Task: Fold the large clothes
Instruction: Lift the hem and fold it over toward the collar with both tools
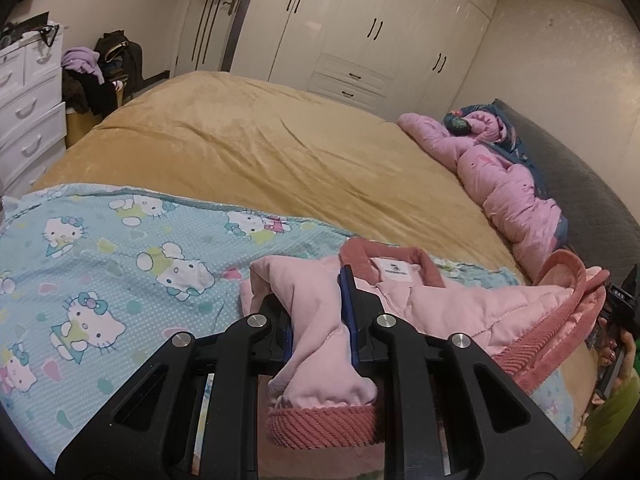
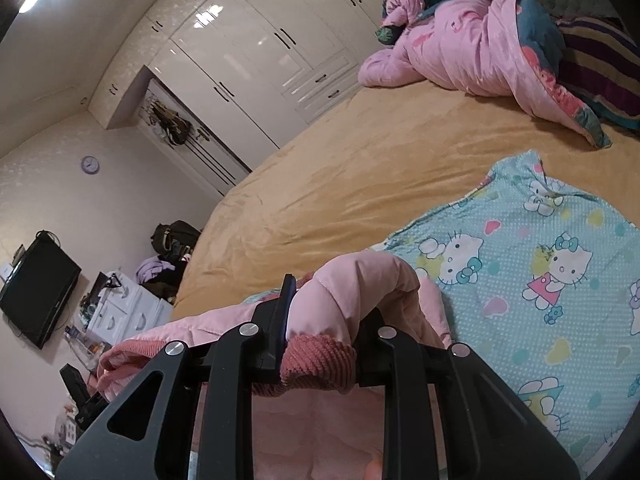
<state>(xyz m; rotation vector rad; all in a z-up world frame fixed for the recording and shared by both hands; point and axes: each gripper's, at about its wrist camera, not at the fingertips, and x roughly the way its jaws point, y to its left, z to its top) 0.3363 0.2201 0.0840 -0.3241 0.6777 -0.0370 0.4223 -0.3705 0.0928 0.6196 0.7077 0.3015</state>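
A pink padded jacket (image 1: 448,300) with dark-pink ribbed collar and cuffs lies on a blue Hello Kitty blanket (image 1: 100,264) at the near edge of the bed. My left gripper (image 1: 320,320) is shut on one pink sleeve, whose ribbed cuff (image 1: 320,424) hangs between the fingers. My right gripper (image 2: 326,336) is shut on the other sleeve (image 2: 352,284), near its ribbed cuff (image 2: 316,360). The right gripper shows at the right edge of the left wrist view (image 1: 624,304). The jacket's collar with a white label (image 1: 394,270) faces up.
The bed has a tan cover (image 1: 260,148). A bundled pink quilt (image 1: 512,192) lies by the grey headboard (image 1: 580,184). White wardrobes (image 1: 360,28) stand behind, a white drawer unit (image 1: 28,112) and clothes pile (image 1: 100,72) at the left. A wall TV (image 2: 36,288) shows in the right wrist view.
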